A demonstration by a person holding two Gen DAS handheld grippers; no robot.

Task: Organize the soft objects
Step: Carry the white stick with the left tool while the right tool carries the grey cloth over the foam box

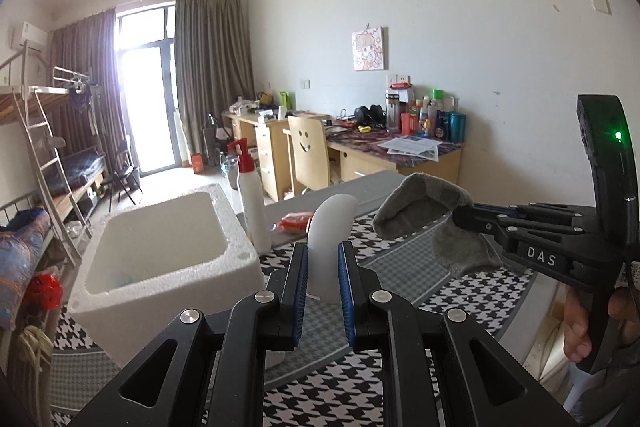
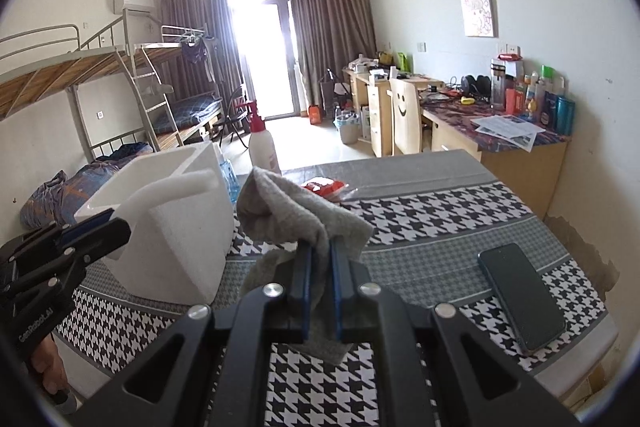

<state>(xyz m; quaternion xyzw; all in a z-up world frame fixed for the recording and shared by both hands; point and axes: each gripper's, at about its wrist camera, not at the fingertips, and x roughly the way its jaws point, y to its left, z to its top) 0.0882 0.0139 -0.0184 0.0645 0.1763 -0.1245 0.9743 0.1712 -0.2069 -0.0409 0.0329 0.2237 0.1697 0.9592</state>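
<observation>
My left gripper (image 1: 323, 255) is shut on a white foam strip (image 1: 330, 227) that curves up and to the right; it also shows in the right wrist view (image 2: 176, 187), held in front of the white foam box (image 2: 176, 227). My right gripper (image 2: 321, 251) is shut on a grey sock (image 2: 296, 211) held above the table; in the left wrist view the sock (image 1: 420, 203) hangs from that gripper (image 1: 460, 217) to the right of the strip. The foam box (image 1: 160, 247) stands open at the left of the table.
A white pump bottle with a red top (image 1: 250, 195) and a red packet (image 1: 294, 221) sit behind the box. A dark phone (image 2: 520, 295) lies at the table's right. The table has a houndstooth cloth (image 2: 440, 219). Desks, a chair and bunk beds stand beyond.
</observation>
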